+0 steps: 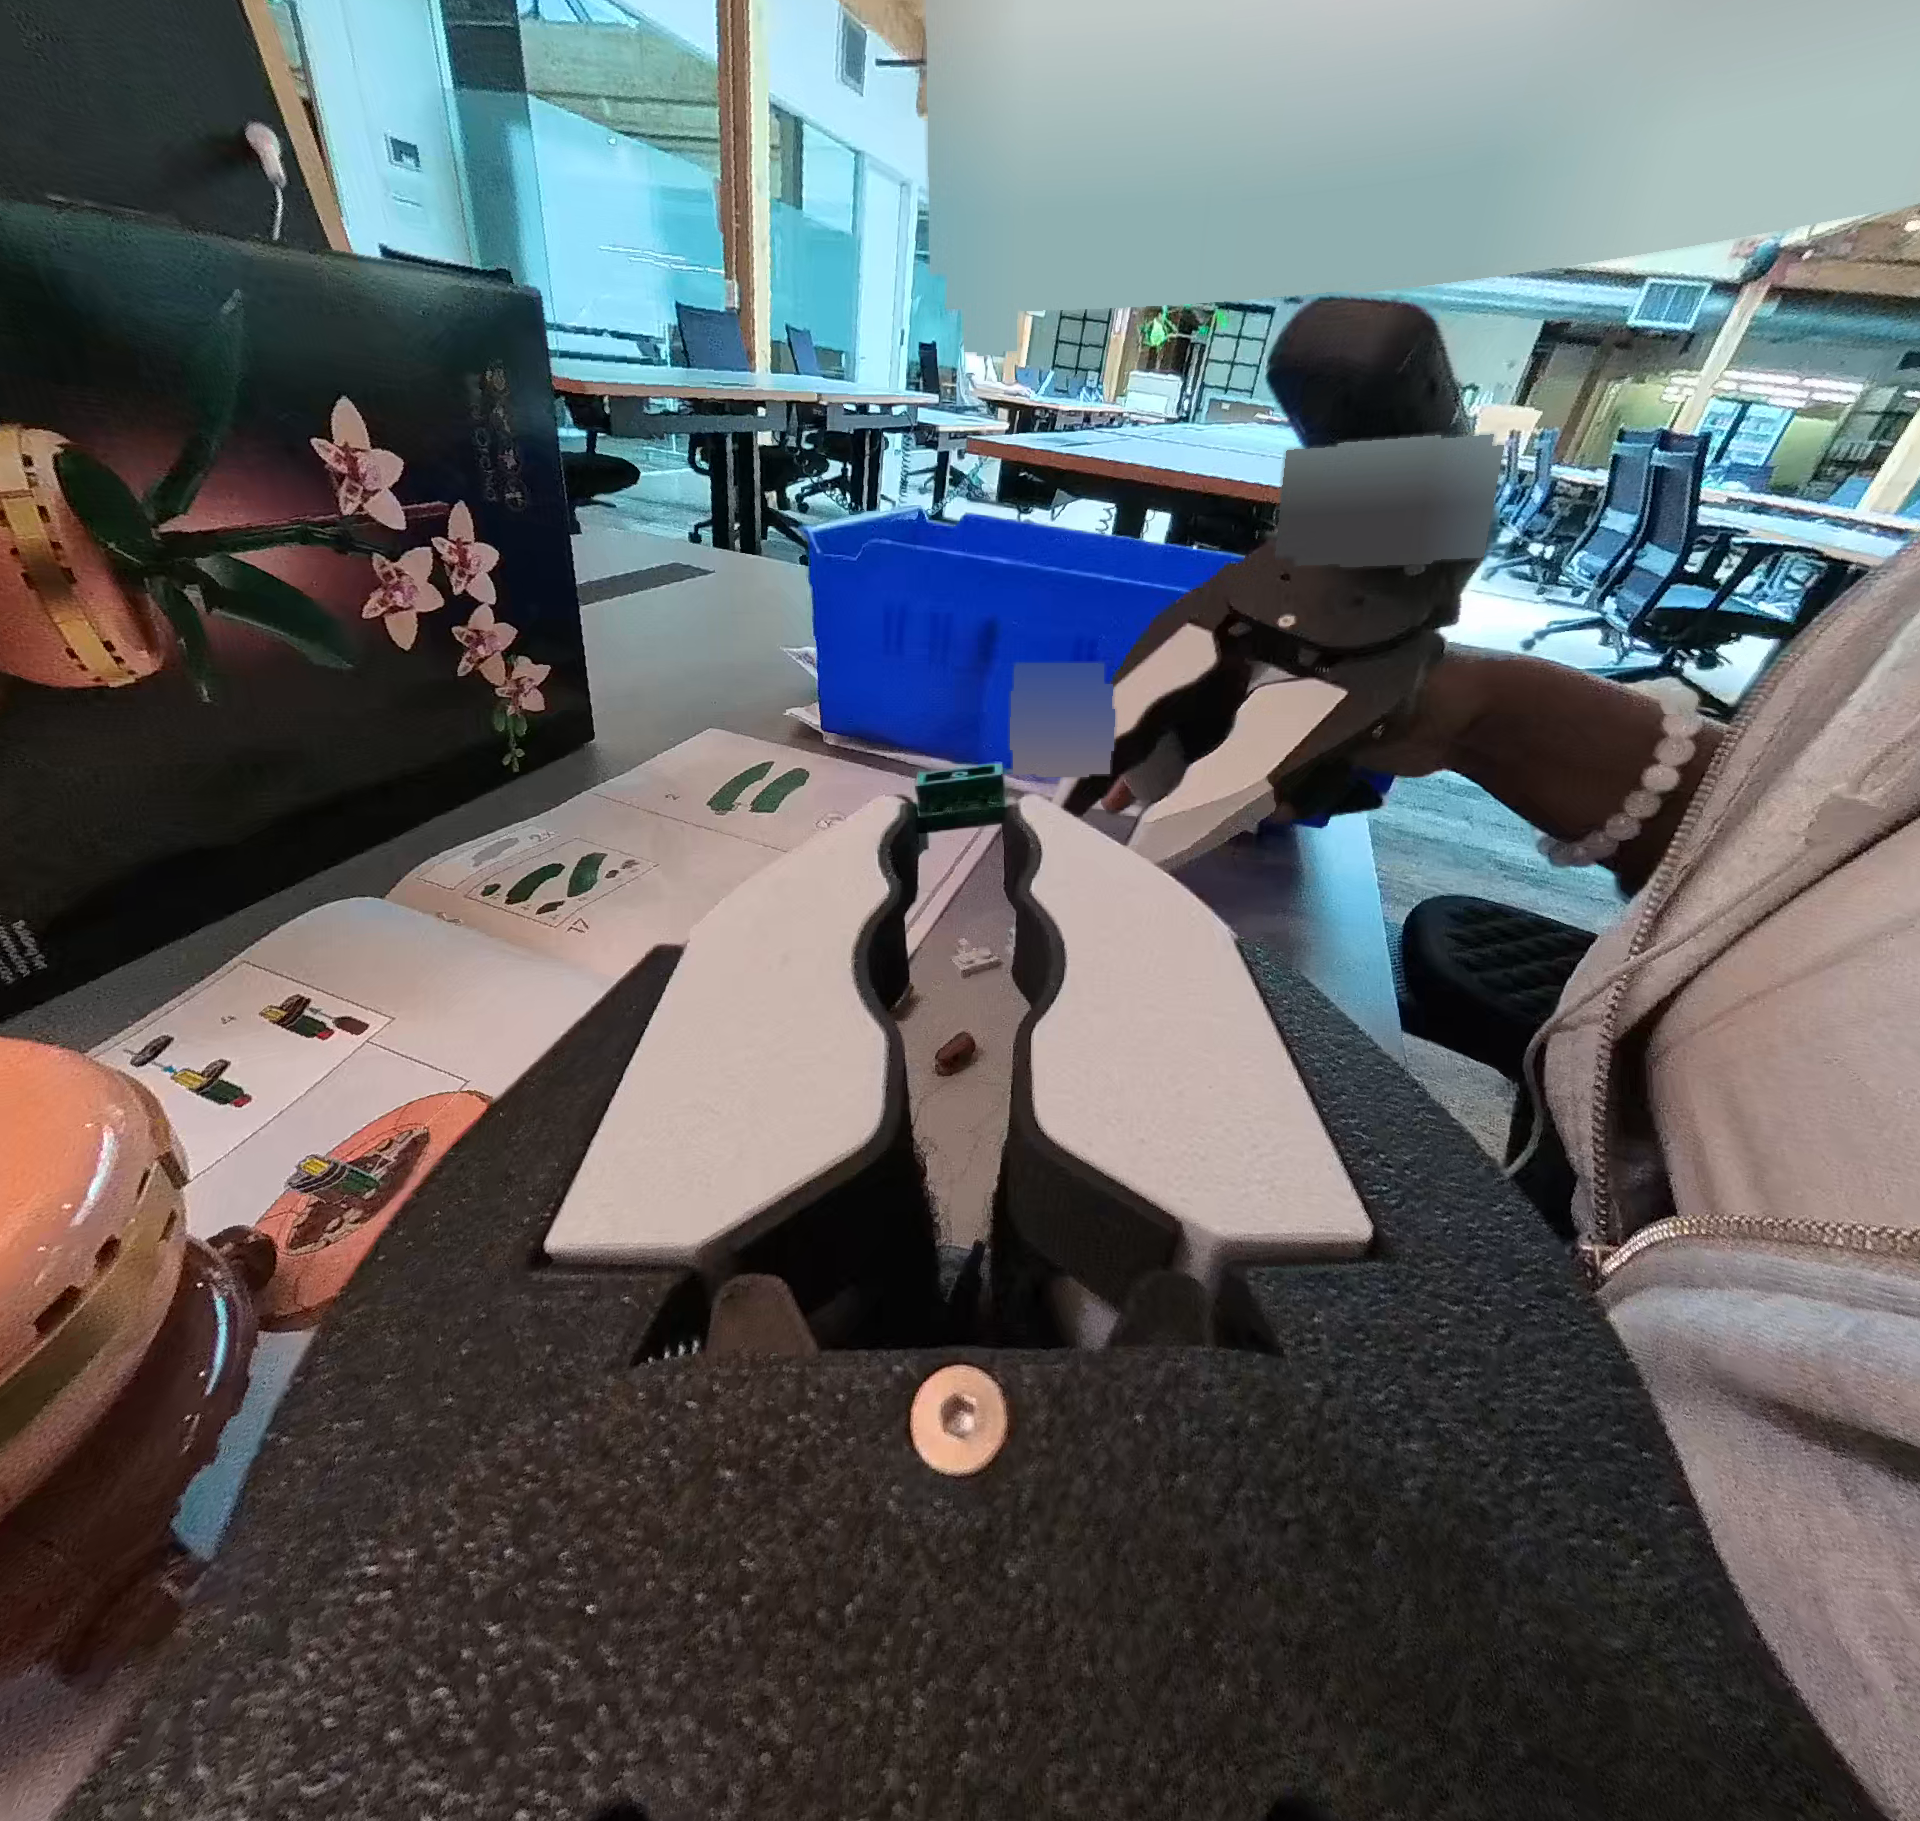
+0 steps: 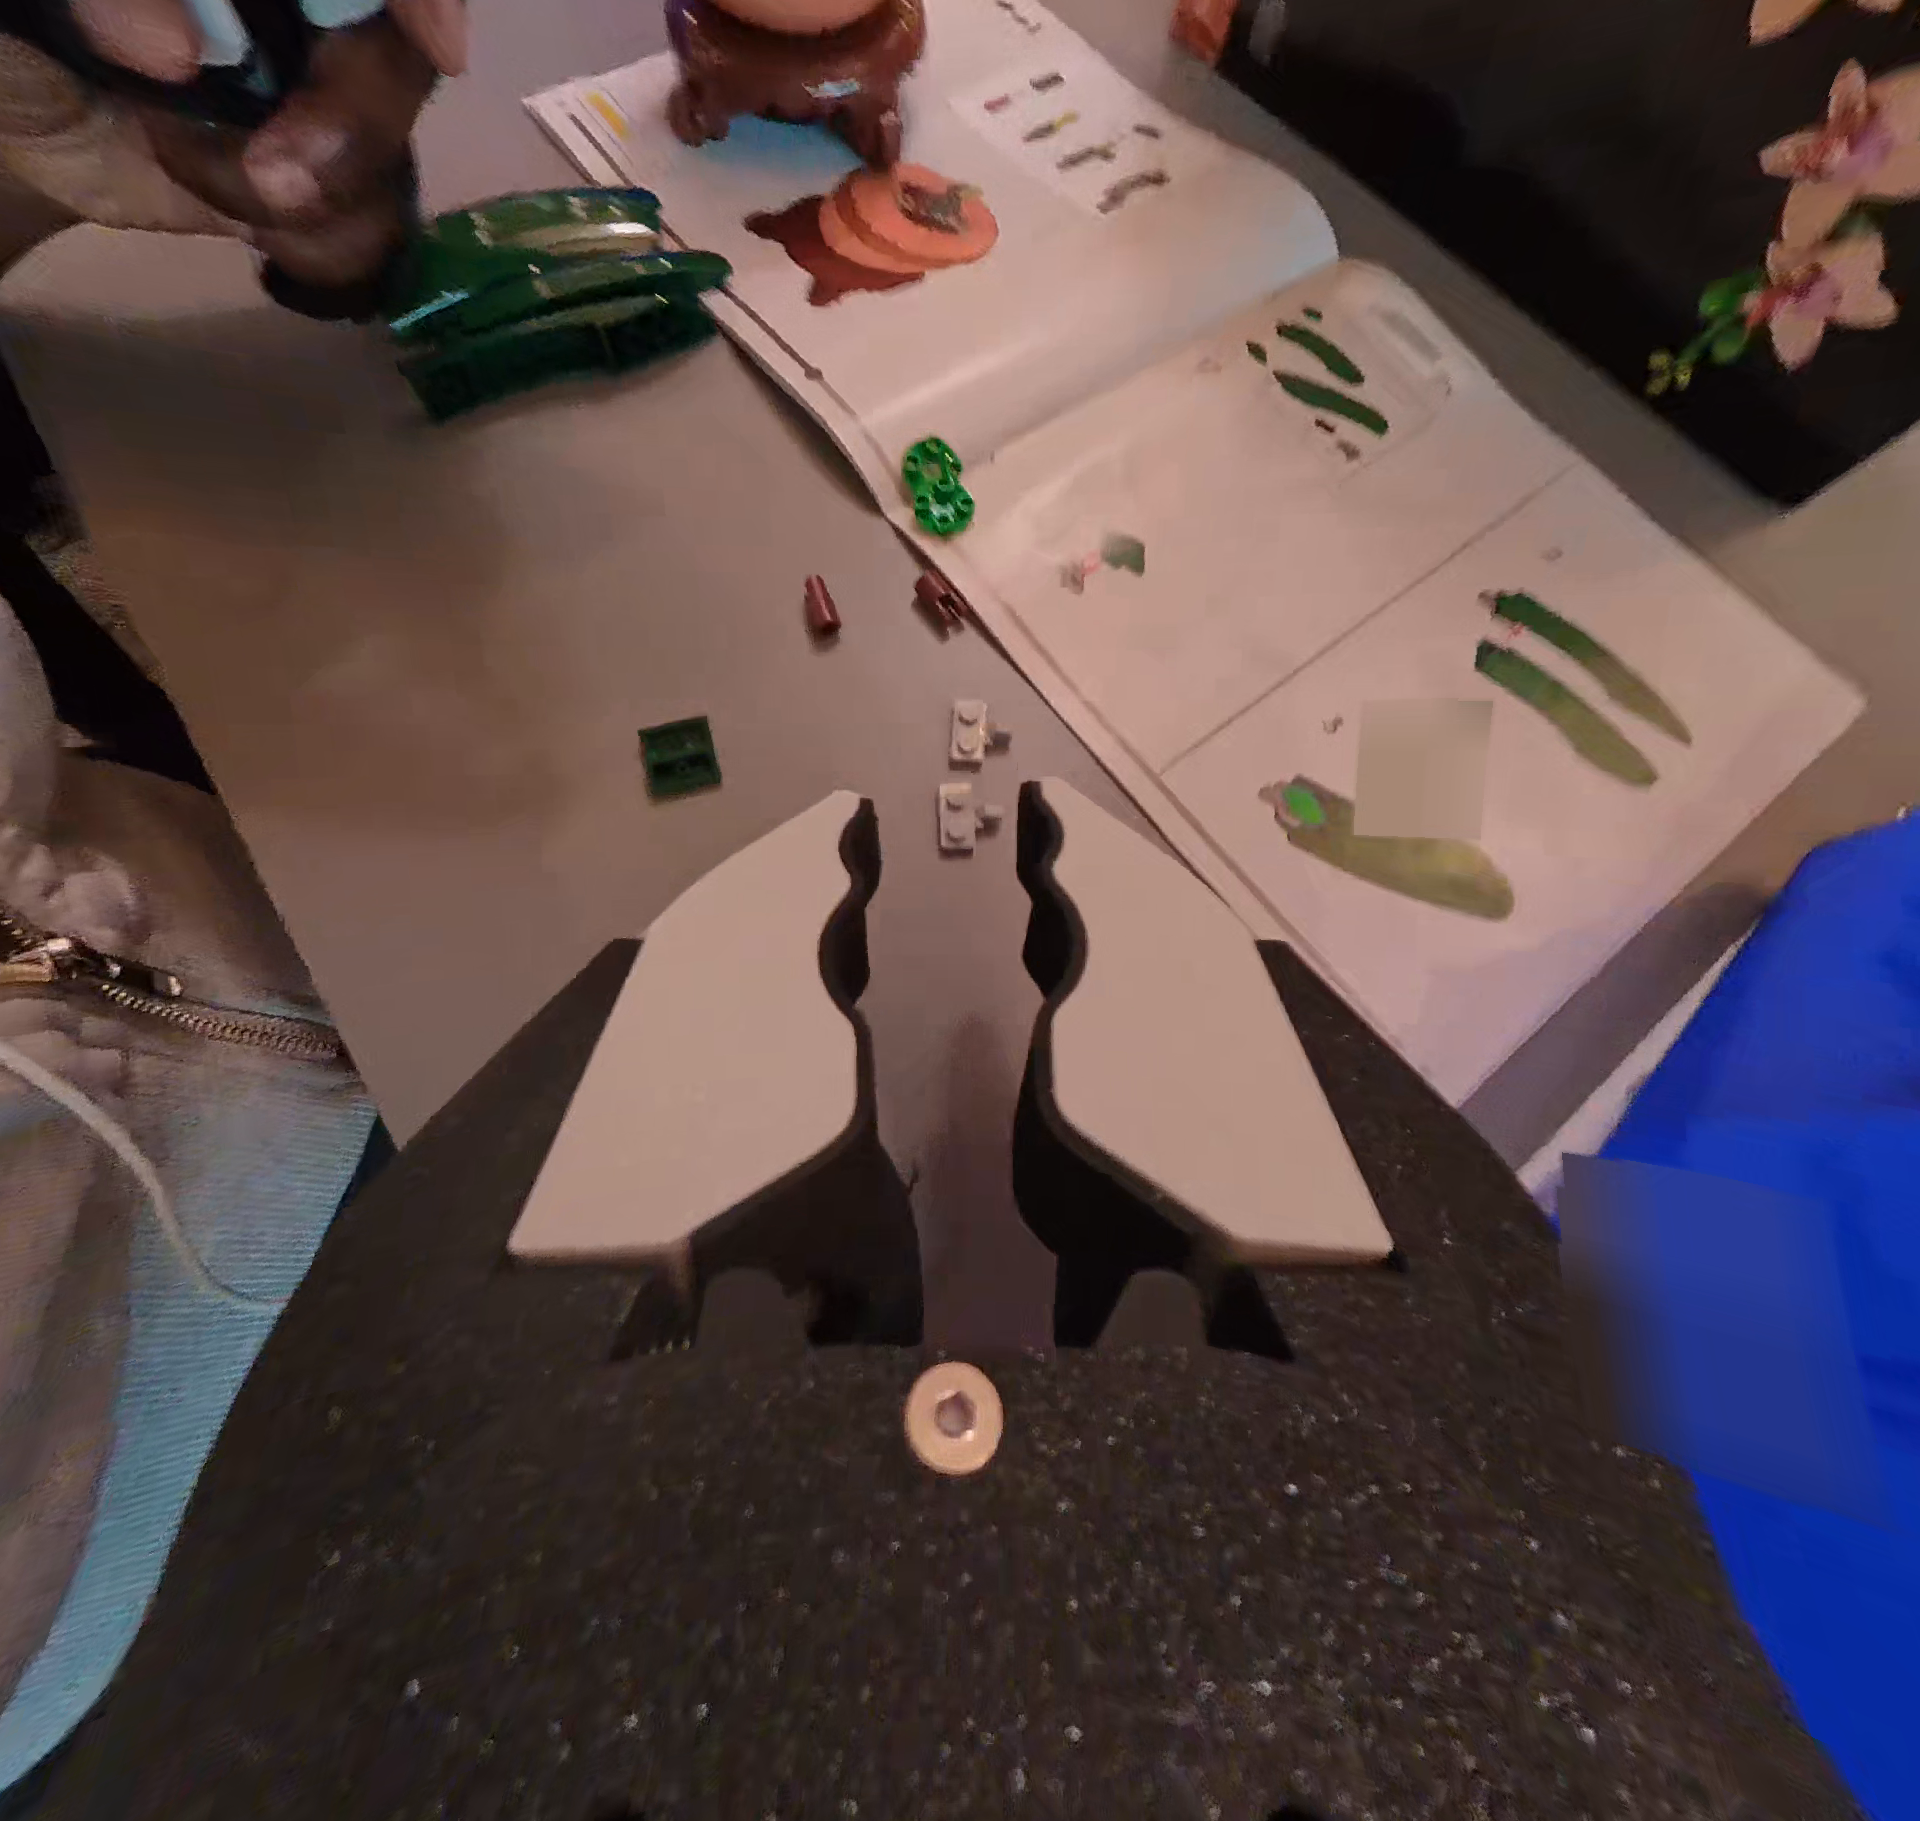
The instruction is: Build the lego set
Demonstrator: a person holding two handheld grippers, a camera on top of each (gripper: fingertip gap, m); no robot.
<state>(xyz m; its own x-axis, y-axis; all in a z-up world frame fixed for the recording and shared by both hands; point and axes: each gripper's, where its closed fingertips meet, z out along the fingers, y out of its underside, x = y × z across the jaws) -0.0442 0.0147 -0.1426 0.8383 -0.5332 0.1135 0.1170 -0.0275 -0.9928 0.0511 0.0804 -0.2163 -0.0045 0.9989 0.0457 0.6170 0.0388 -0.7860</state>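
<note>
Left wrist view
Left gripper [image 1: 961,815]: the jaws stand a little apart, and a small dark green brick [image 1: 960,797] sits right at the tips, up against the left one; whether both tips press it I cannot tell.
Right gripper [image 1: 1174,810]: farther off, held in a hand with a bead bracelet [image 1: 1631,784], pointing down toward the table, fingers spread, nothing between them.
Table [image 1: 675,649]: grey; a brown peg [image 1: 954,1052] and a small grey plate piece [image 1: 977,959] lie on it, seen through the gap between the fingers.
Instruction booklet [image 1: 499,940]: open, flat on the table to the left.
Blue bin [image 1: 956,628]: behind the booklet, near the far edge.
Set box [image 1: 270,566]: dark, with orchid artwork, standing at the left.
Pink pot [image 1: 83,1283]: round, on a brown base, at the lower left corner.

Right wrist view
Right gripper [image 2: 945,805]: open, holding nothing, hovering over the table.
Grey hinge plates [image 2: 975,732]: two of them, one just between the fingertips, the other just beyond.
Dark green brick [image 2: 681,755]: on the table, left of the tips.
Brown pegs [image 2: 823,605]: two, farther out, near the booklet's edge.
Bright green plate [image 2: 937,485]: resting on the booklet's edge.
Green leaf assembly [image 2: 551,285]: at the upper left, with a blurred hand [image 2: 208,98] on it.
</note>
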